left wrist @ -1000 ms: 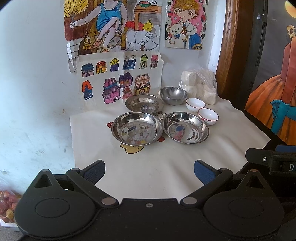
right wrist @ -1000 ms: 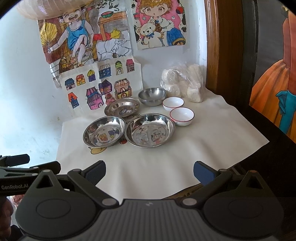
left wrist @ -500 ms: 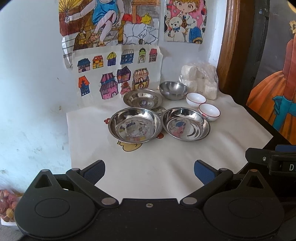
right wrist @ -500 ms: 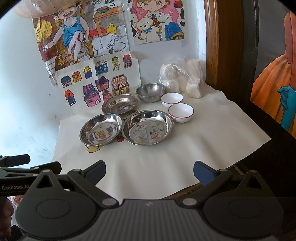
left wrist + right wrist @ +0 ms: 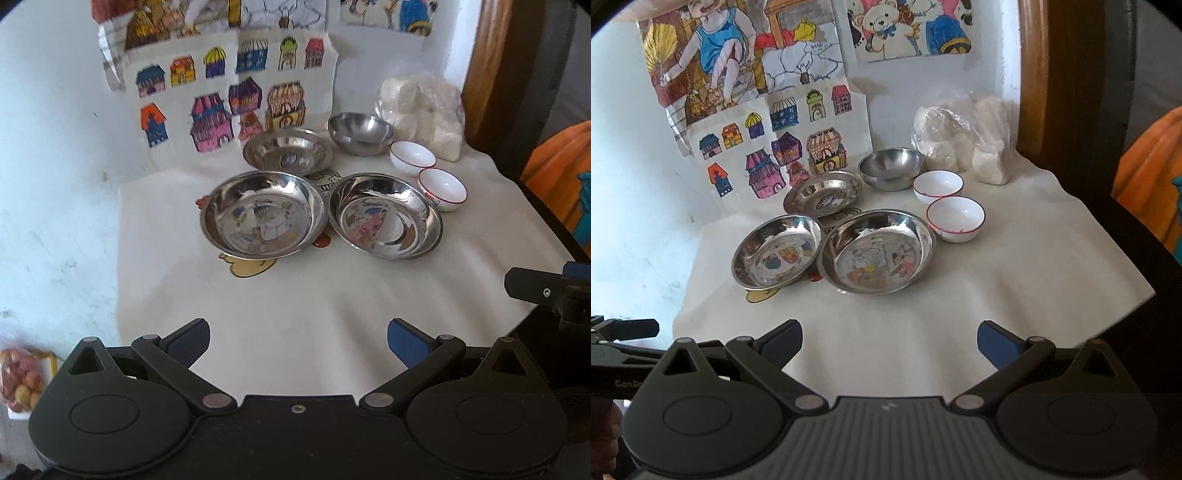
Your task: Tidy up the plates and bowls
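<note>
Two wide steel plates sit side by side on the white cloth: the left plate (image 5: pixel 263 215) (image 5: pixel 776 250) and the right plate (image 5: pixel 385 216) (image 5: pixel 876 251). Behind them lies a smaller steel plate (image 5: pixel 289 151) (image 5: pixel 823 193), then a steel bowl (image 5: pixel 360 133) (image 5: pixel 891 168). Two white red-rimmed bowls (image 5: pixel 412 157) (image 5: pixel 442 188) (image 5: pixel 937 186) (image 5: pixel 956 218) stand to the right. My left gripper (image 5: pixel 298 343) and right gripper (image 5: pixel 889 343) hover open over the cloth's near edge, well short of the dishes, holding nothing.
Clear bags of white lumps (image 5: pixel 424 114) (image 5: pixel 964 140) rest at the back right against a brown wooden frame (image 5: pixel 1032 74). Coloured drawings (image 5: pixel 783 147) hang on the wall behind. The cloth (image 5: pixel 314 302) drapes over a dark table. A bag of reddish items (image 5: pixel 20 384) lies low left.
Both grippers have moved forward toward the dishes, which now appear larger and closer. Both stay open and nothing on the table has shifted.
</note>
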Available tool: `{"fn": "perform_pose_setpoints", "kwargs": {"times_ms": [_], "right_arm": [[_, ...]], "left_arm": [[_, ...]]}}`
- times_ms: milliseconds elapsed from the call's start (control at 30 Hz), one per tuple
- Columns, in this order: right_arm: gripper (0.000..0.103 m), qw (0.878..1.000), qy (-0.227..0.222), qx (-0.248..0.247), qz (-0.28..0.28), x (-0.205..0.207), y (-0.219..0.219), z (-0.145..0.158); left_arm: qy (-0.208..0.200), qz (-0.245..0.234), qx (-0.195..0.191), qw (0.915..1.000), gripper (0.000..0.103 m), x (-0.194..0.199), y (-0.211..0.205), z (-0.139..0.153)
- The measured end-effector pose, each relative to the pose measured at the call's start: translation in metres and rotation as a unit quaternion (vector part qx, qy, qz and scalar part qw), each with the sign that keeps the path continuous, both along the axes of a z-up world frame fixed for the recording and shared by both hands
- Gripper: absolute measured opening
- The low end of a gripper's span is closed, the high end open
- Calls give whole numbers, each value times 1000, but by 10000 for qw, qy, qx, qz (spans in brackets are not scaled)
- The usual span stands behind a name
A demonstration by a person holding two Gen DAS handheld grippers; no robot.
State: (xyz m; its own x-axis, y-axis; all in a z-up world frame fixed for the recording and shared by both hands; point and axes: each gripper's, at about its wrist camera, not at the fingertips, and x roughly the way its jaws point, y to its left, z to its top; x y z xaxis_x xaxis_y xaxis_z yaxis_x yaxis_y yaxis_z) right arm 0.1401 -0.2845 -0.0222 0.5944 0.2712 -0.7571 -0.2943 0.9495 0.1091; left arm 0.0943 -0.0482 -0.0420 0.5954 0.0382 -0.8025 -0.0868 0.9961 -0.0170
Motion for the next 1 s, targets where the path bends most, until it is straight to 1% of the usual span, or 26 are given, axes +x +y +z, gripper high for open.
{"fn": "perform_pose_setpoints", "kwargs": {"times_ms": [100, 167, 300, 400, 500, 600, 800, 933, 1000], "right_arm": [[103, 9998, 67, -54, 179, 32, -10, -4], [103, 9994, 164, -77, 310, 50, -18, -7], [103, 9977, 431, -166, 503, 83, -34, -13], [103, 9966, 584, -157, 558, 96, -40, -17], [103, 9946, 807, -83, 654, 105, -41, -27], [103, 9931, 917, -19, 737, 112, -35, -31], [103, 9913, 954, -28, 909, 122, -8, -38], [103, 9924, 951, -88, 774, 133, 15, -43], [103, 9930, 912, -116, 746, 136, 27, -44]], "left_arm": [[115, 209, -69, 9997, 102, 21, -12, -6], [261, 359, -132, 9989, 102, 34, -20, -11], [756, 733, -266, 9941, 102, 57, -33, -20], [959, 963, -325, 9902, 102, 67, -36, -23], [1086, 1125, -249, 9874, 102, 71, -32, -23], [1183, 1277, -141, 9846, 102, 74, -21, -21], [1236, 1568, -28, 9799, 102, 85, 20, -23], [1421, 1390, 4, 9801, 102, 106, 43, -33], [1438, 1221, -25, 9820, 102, 117, 53, -36]]}}
